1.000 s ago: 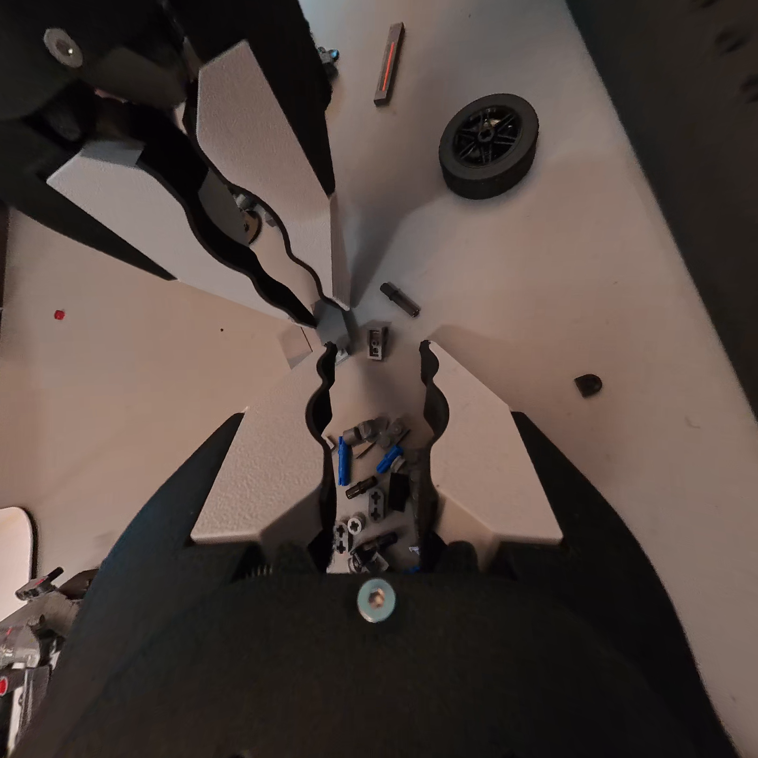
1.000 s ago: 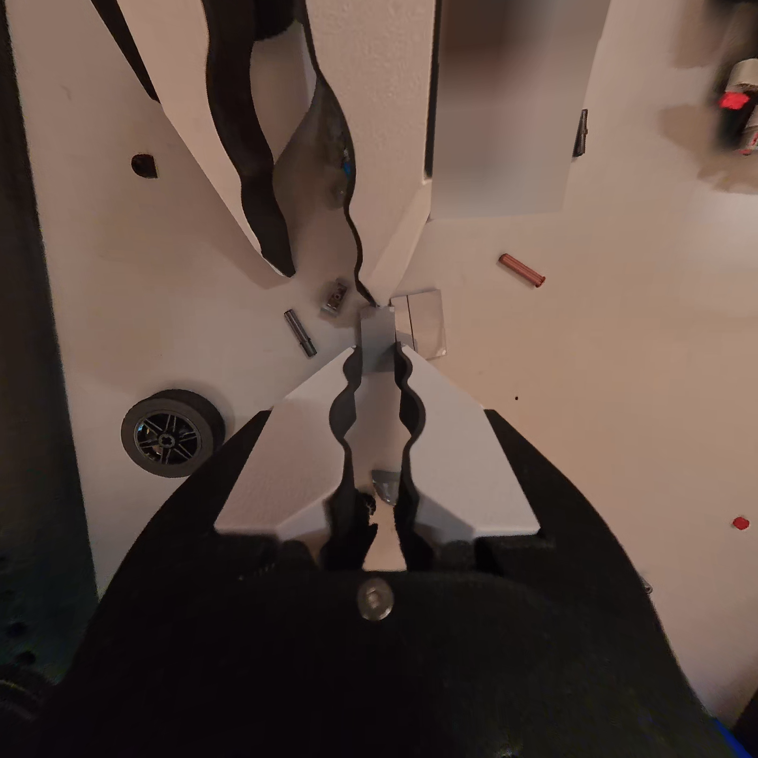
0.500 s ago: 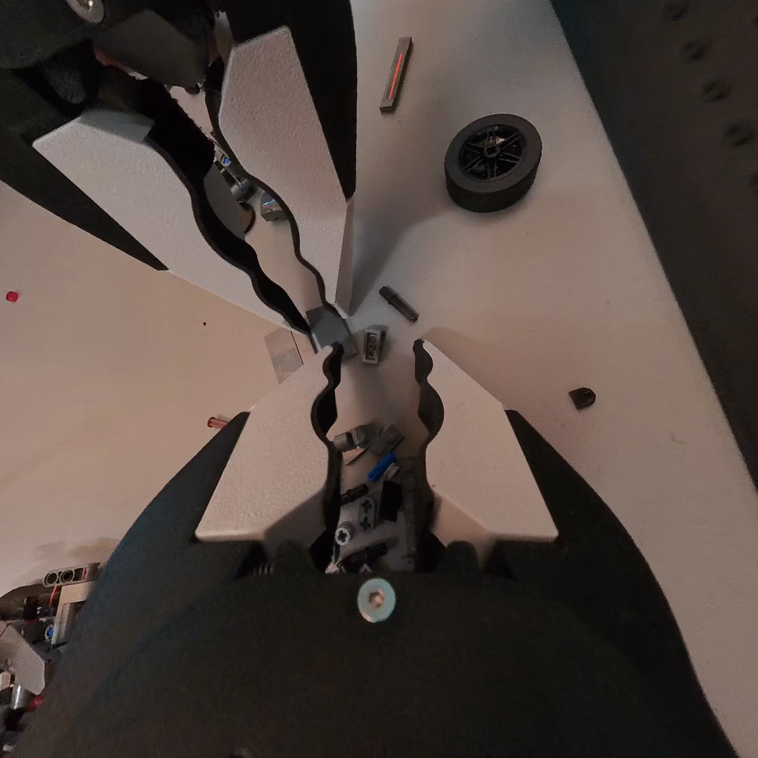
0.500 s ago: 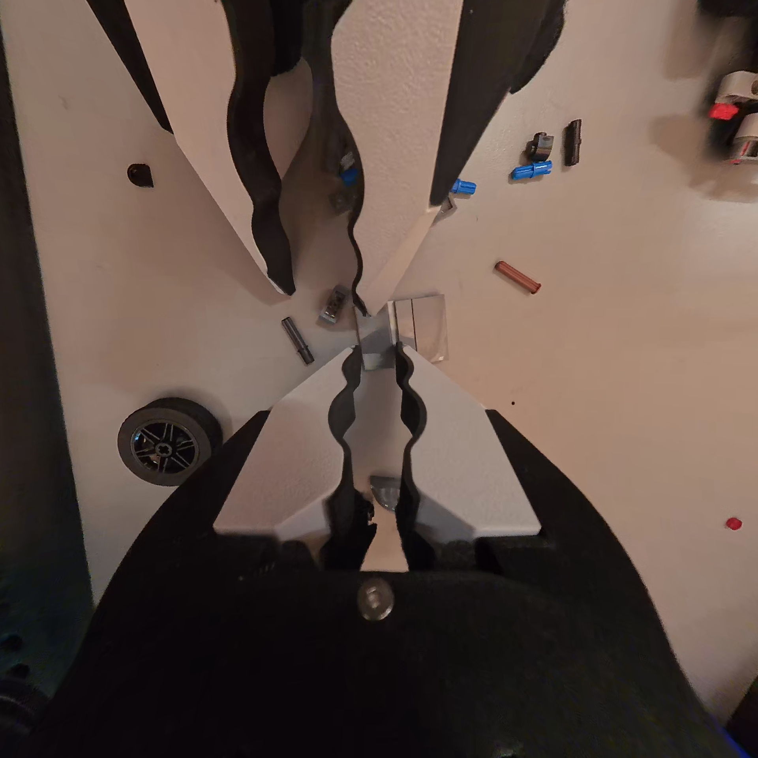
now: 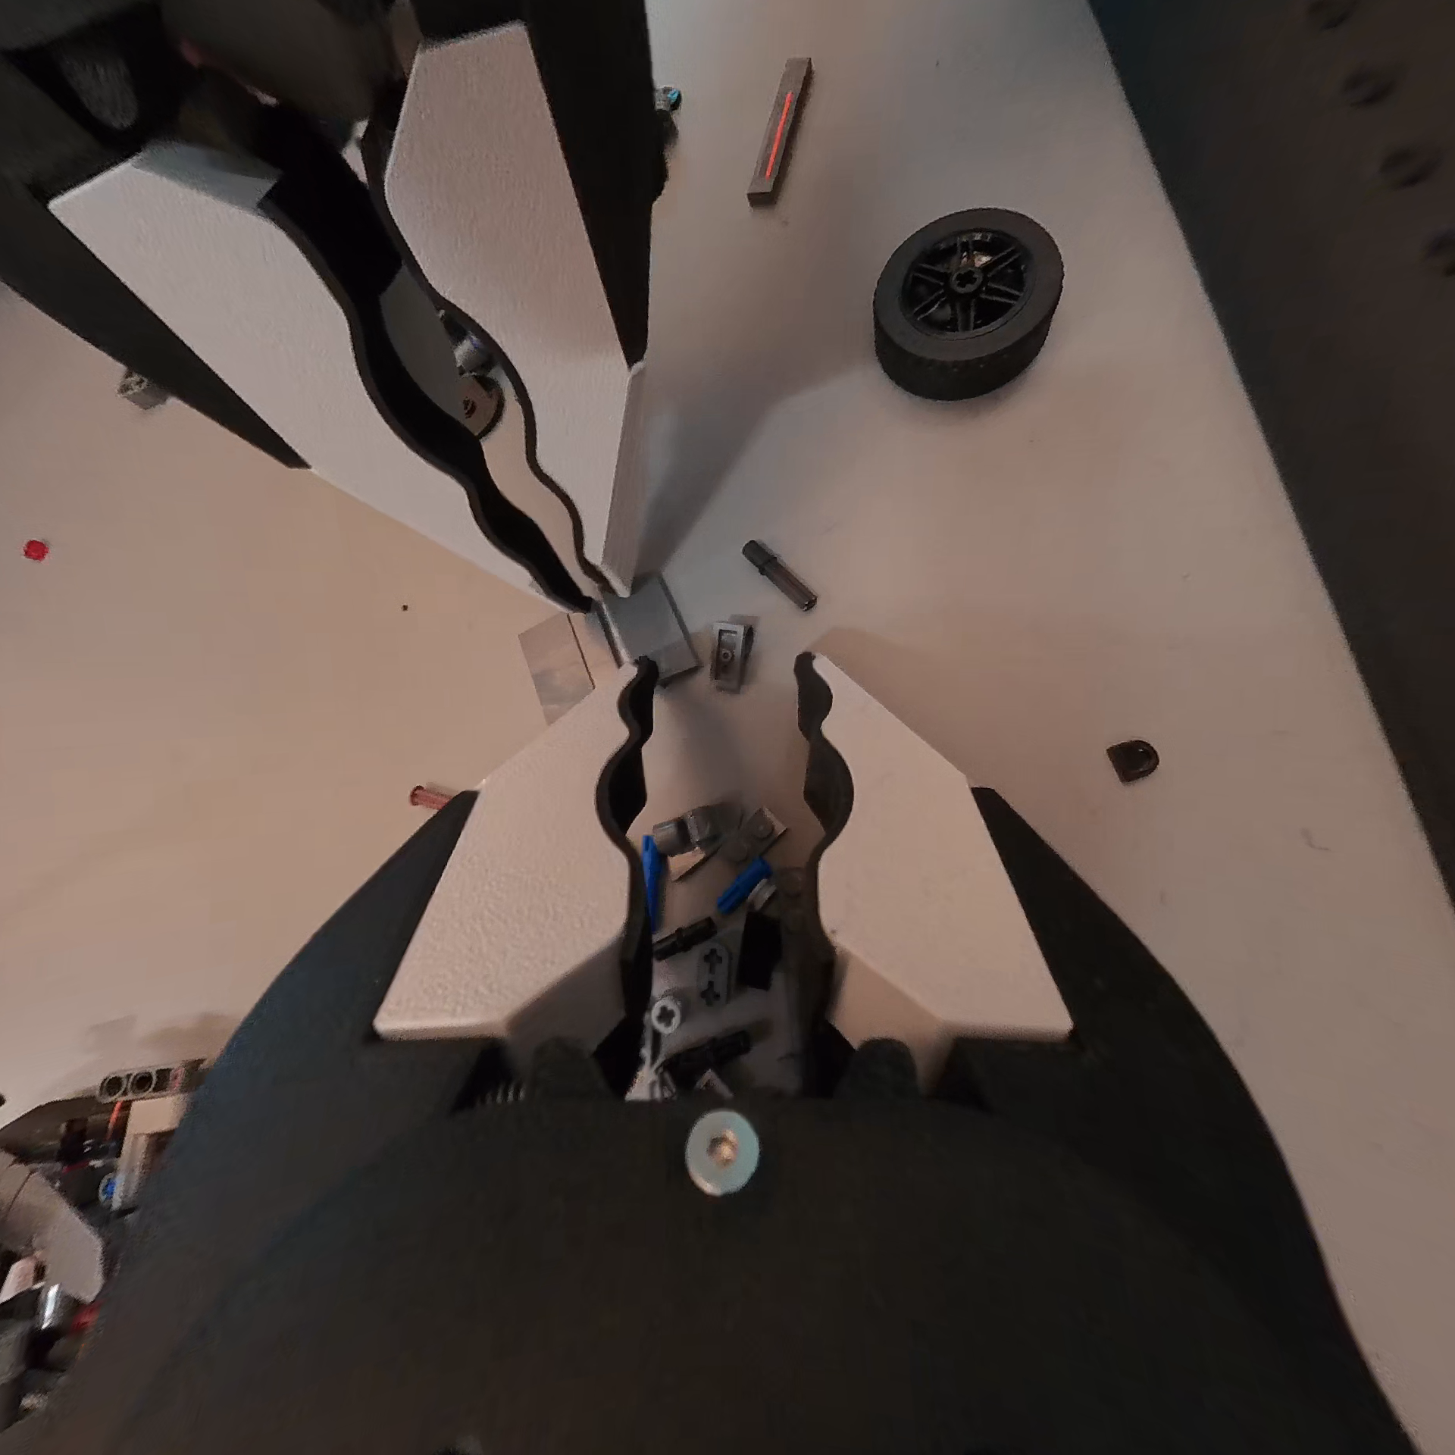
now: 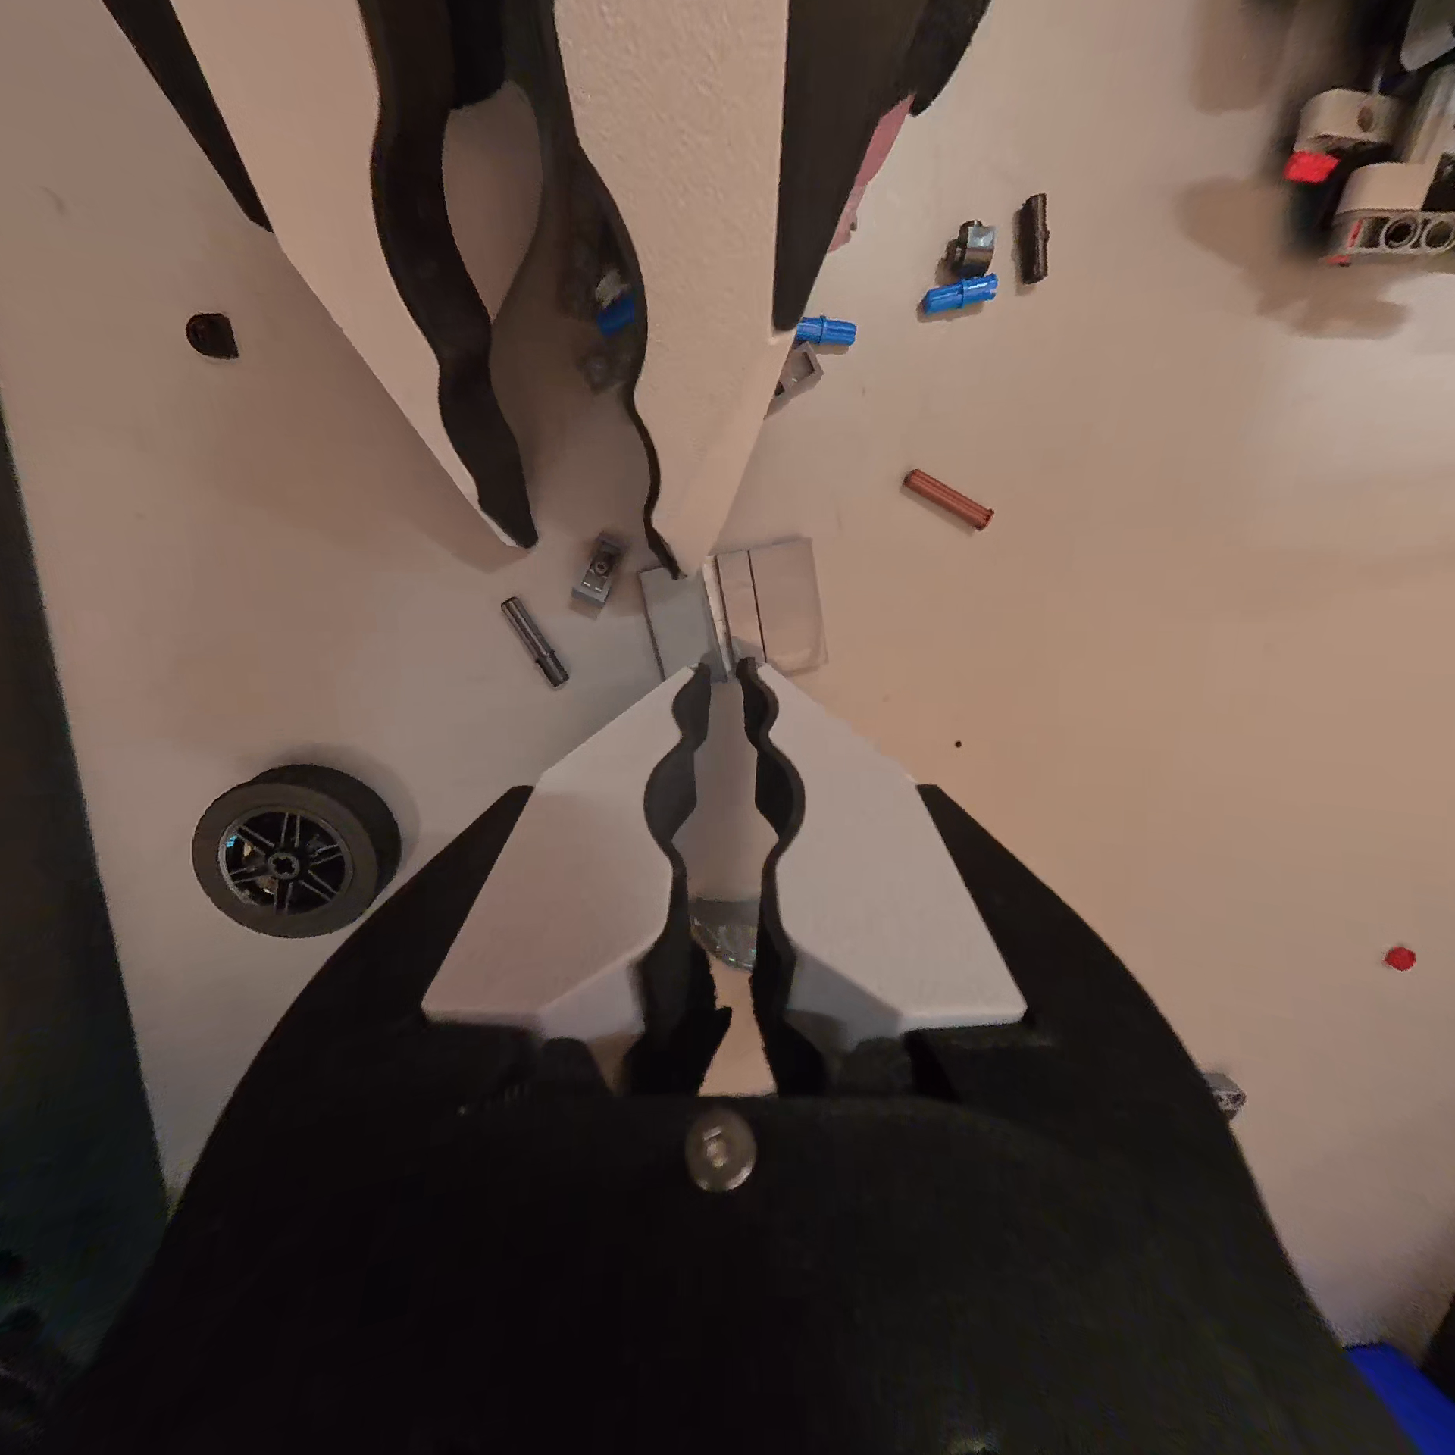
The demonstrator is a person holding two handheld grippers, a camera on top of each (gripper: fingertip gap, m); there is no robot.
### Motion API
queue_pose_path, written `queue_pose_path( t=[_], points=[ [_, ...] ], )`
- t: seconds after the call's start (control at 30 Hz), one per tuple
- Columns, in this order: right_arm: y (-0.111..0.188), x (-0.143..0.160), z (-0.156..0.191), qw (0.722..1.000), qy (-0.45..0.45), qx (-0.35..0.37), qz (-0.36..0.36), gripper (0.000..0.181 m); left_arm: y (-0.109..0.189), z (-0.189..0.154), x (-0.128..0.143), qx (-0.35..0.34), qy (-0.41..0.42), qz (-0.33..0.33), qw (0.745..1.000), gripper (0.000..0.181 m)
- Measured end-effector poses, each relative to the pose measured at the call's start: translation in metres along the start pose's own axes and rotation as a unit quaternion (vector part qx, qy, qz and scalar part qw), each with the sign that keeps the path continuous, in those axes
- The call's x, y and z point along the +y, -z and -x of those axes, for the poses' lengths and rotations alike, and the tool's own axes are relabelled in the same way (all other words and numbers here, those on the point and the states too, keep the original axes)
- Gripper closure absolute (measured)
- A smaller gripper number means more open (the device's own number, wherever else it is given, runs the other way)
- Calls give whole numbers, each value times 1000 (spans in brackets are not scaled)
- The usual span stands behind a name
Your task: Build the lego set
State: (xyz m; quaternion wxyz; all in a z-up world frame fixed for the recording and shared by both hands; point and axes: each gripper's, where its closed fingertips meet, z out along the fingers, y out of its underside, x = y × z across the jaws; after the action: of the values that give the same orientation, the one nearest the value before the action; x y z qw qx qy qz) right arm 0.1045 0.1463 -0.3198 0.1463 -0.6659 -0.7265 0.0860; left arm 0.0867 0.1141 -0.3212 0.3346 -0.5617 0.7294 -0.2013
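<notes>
No readable writing or brand marks. Grippers meet tip to tip over white table (image 6: pixel 1102 708).
Right gripper (image 6: pixel 722 668): jaws narrow, pinching near edge of grey flat tile (image 6: pixel 679 622); tile low over table, long axis near-far, just left of pale grey panel (image 6: pixel 775 602).
Left gripper (image 5: pixel 720 665): jaws wide, nothing held, one fingertip (image 5: pixel 646 669) at tile.
Small studded plate (image 6: pixel 598 581) and dark pin (image 6: pixel 535 642) just left of tile. Black wheel (image 6: pixel 295 850) near-left, on its side. Brown axle (image 6: pixel 949 500) far right.
</notes>
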Motion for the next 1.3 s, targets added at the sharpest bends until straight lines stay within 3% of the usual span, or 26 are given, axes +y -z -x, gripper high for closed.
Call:
queue_pose_path(
  t=[0.33,0.67,0.9,1.3],
  points=[
    [-2,-5,-7,999,-27,-2,-26,156,3,7,4,-12,4,7,1000,137],
    [-4,-6,-7,998,-48,-18,-35,166,1,6,5,15,44,-4,999,138],
    [-4,-5,-8,997,-64,-32,-33,167,0,2,-1,-11,-24,2,1000,145],
    [-5,-10,-6,994,-81,-67,-34,180,-2,2,1,21,31,-10,999,145]
  ],
)
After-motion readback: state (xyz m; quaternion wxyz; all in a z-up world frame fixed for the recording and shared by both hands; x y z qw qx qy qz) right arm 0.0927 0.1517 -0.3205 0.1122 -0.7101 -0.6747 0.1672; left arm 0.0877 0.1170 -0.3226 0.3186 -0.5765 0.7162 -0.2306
